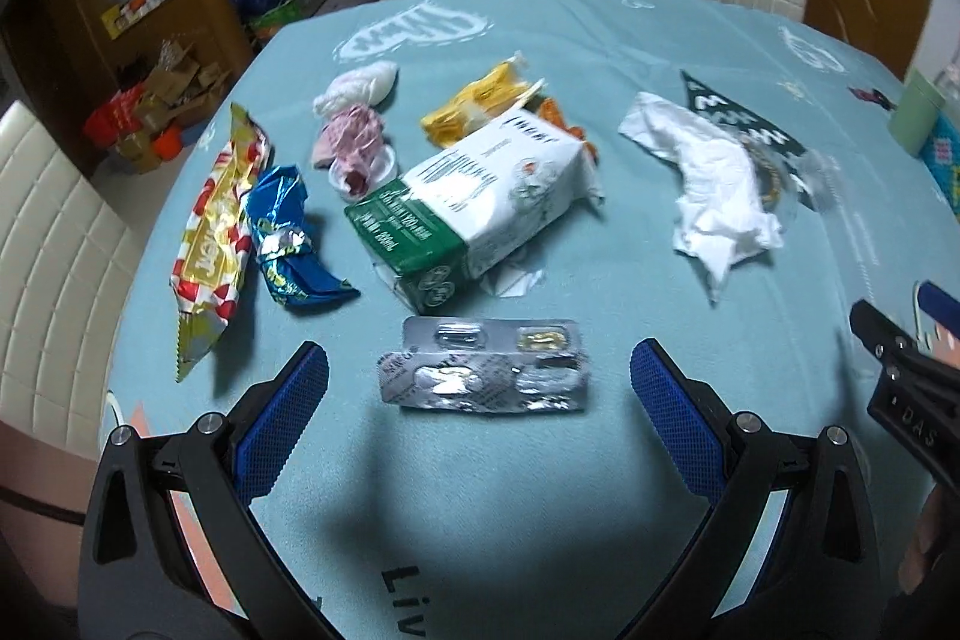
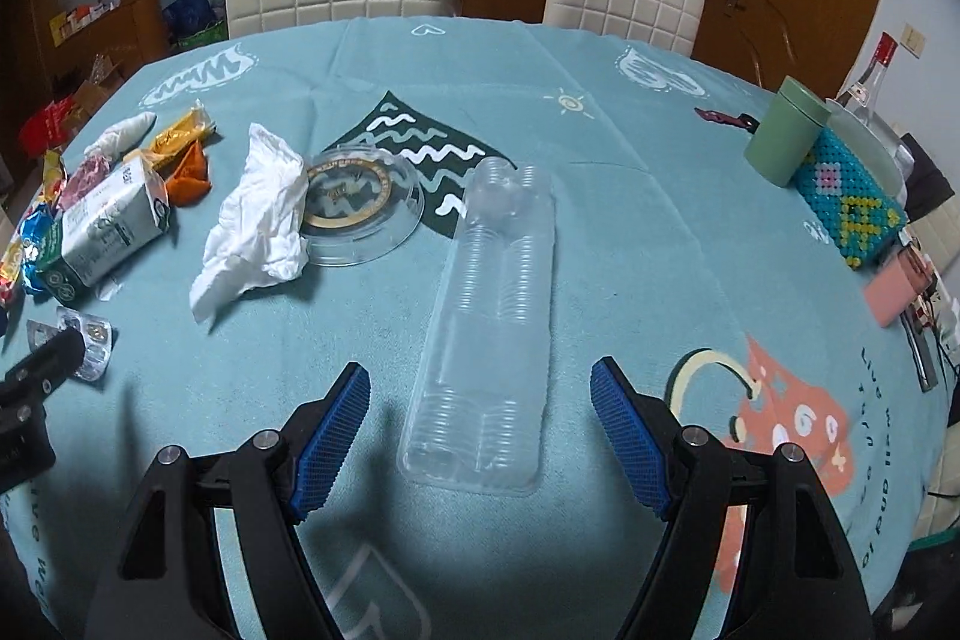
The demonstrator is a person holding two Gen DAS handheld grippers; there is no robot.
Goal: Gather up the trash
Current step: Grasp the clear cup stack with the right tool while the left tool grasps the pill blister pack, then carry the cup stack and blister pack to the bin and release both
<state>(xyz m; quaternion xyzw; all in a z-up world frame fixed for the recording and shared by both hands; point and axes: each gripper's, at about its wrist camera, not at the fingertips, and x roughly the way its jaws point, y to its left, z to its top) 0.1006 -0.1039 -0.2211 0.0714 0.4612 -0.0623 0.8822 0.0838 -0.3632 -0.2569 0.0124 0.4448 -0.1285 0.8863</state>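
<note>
On the teal tablecloth both grippers hover with jaws wide and nothing in them. Straight ahead of the right gripper, basically lined up between its fingers, lies a clear plastic tray, long and narrow, its long axis running away from the gripper toward the far chairs, near end just past the fingertips. So the fingers already straddle its short width, which I'd guess is what matters for a pinch. The left gripper has its own target: a pair of silver blister packs lying crosswise between its tips, long side left to right. The milk carton, wrappers and crumpled tissue sit farther out.
</note>
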